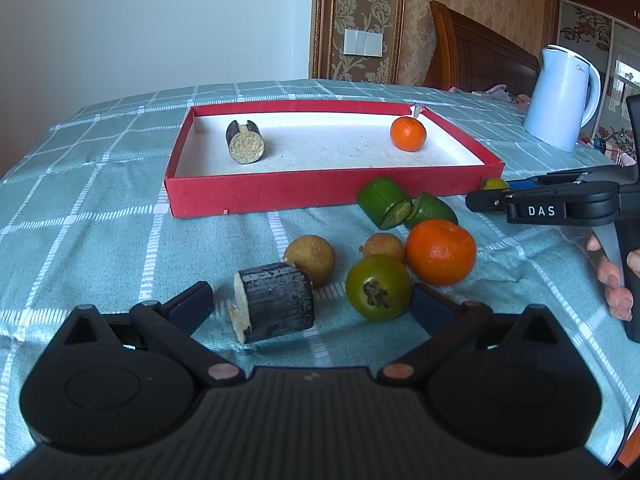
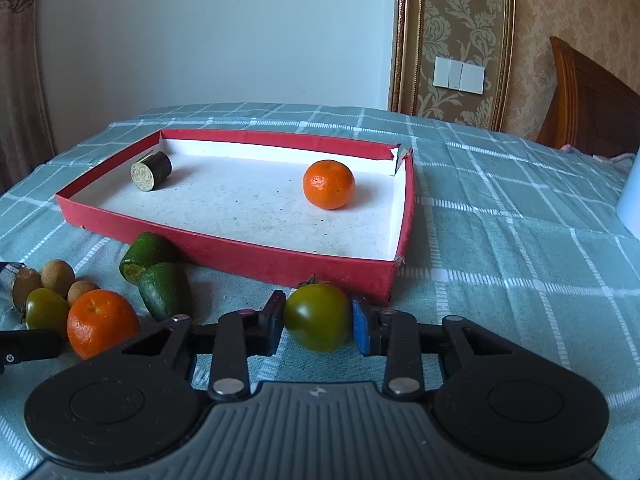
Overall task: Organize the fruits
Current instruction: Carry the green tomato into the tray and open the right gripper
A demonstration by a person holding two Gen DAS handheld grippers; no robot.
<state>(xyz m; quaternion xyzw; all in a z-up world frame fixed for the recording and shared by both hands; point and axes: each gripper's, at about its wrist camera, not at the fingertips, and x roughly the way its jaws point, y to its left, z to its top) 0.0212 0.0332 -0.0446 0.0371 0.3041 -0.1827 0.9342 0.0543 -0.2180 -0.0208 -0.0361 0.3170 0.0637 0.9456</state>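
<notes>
The right claw (image 2: 318,326) is clamping a green tomato (image 2: 318,316) on the bench (image 2: 500,280), just beside the red tray (image 2: 280,264). The left claw (image 1: 310,306) is gaping apart around a dark sugarcane piece (image 1: 276,306).

I am working in a home, in what looks like a bedroom. A carved wooden headboard (image 1: 476,56) stands behind my table, and the wall beside it wears gold damask wallpaper (image 2: 460,20) in a gilt frame with a white switch plate (image 2: 459,74). My table is spread with a teal checked cloth (image 2: 500,184), and a white electric kettle (image 1: 560,96) stands on it.
</notes>
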